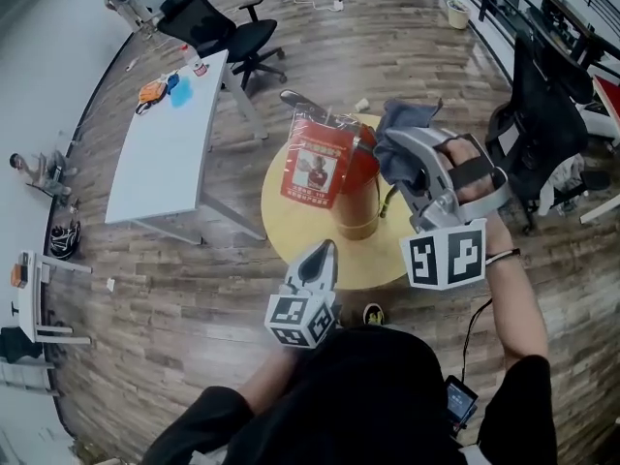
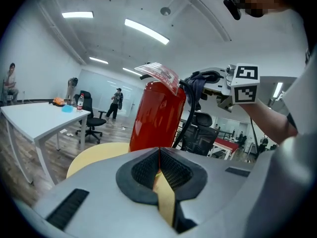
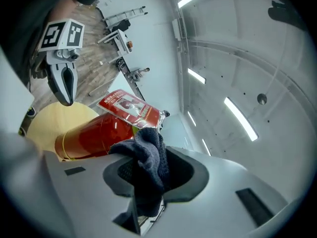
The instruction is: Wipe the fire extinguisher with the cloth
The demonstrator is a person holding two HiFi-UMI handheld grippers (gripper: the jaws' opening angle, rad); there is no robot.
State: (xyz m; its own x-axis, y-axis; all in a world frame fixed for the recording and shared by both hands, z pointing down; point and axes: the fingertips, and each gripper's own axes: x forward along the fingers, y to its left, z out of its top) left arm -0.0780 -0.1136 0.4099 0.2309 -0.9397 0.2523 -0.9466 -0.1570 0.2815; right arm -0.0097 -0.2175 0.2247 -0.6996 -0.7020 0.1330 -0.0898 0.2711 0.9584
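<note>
A red fire extinguisher (image 1: pixel 356 174) (image 2: pixel 158 114) (image 3: pixel 91 134) stands upright on a round yellow table (image 1: pixel 291 223), with a laminated red tag (image 1: pixel 315 170) (image 3: pixel 130 107) hanging from its head. My right gripper (image 1: pixel 389 153) (image 3: pixel 151 157) is shut on a dark blue-grey cloth (image 1: pixel 402 122) (image 3: pixel 148 155), held right beside the top of the extinguisher on its right; whether the cloth touches it I cannot tell. My left gripper (image 1: pixel 323 251) (image 2: pixel 158 155) is shut with nothing in it, low over the table's near edge, pointing at the extinguisher's body.
A long white desk (image 1: pixel 165 143) with small items on it stands to the left, a black office chair (image 1: pixel 221 29) behind it. Another black chair (image 1: pixel 547 124) is close on the right. Wooden floor surrounds the table. People stand far off (image 2: pixel 117 103).
</note>
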